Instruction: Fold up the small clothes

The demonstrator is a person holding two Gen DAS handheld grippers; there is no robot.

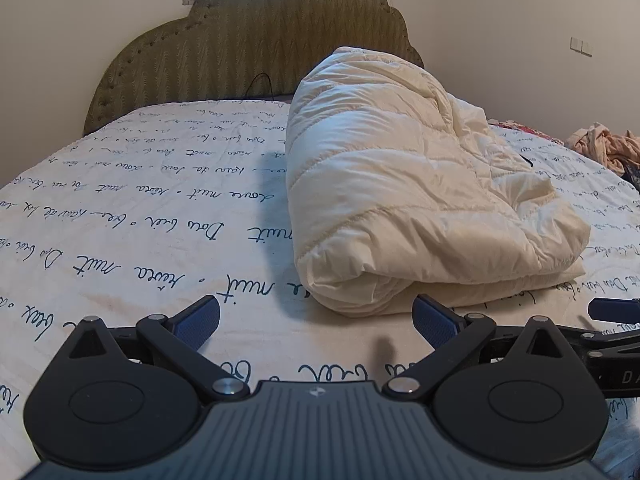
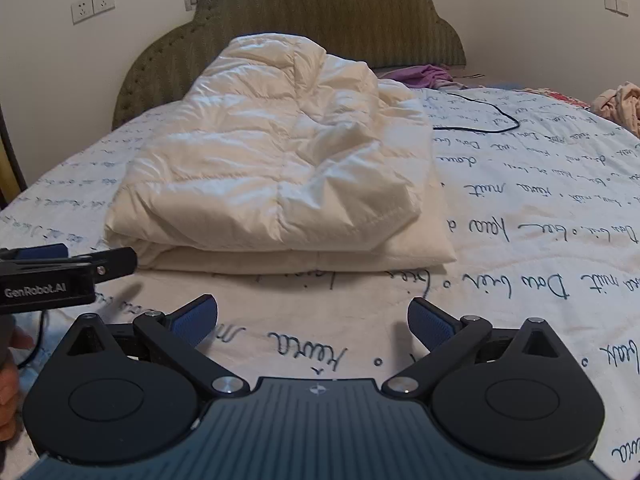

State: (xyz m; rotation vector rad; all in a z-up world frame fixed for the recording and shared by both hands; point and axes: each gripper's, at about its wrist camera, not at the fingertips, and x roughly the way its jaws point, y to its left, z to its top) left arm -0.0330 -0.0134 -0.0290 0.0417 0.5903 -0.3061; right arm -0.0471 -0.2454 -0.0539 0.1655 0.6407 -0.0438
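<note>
Right gripper [image 2: 312, 320] fingers spread, empty; folded cream jacket [image 2: 280, 168] apparently untouched beyond

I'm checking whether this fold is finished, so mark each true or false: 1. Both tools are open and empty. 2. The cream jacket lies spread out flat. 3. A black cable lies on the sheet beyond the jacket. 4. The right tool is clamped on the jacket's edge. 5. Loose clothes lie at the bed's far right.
1. True: the left tool and right tool both stand wide open with nothing between the fingers.
2. False: the jacket is folded into a thick bundle.
3. True: the cable loops on the sheet.
4. False: it sits short of the jacket, touching nothing.
5. True: the clothes are heaped there.
</note>
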